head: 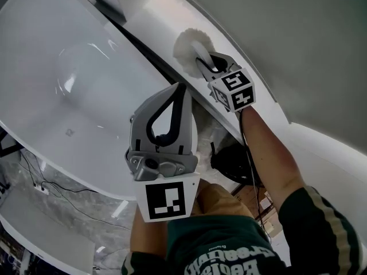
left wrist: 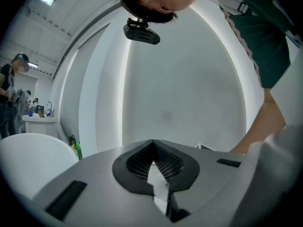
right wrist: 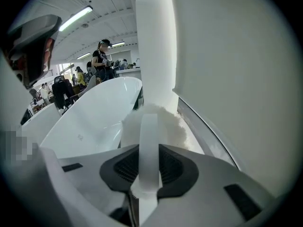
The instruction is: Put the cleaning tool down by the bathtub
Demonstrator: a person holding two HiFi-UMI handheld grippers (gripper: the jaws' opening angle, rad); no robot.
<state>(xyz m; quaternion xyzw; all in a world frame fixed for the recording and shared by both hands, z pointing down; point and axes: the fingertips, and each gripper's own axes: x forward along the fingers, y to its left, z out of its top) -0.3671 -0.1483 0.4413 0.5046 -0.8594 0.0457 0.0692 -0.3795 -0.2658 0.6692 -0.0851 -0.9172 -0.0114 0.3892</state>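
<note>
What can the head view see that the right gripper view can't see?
Only the head view shows the person's arm and the marker cube on the right tool. Only the right gripper view shows people standing far off and ceiling lights. Both show the white bathtub and the fluffy scrubber, its handle clamped in the right tool.

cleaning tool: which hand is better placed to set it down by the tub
Right. The right gripper is shut on the cleaning tool, its fluffy head over the ledge beside the bathtub. The left gripper is shut, empty and held back.
</note>
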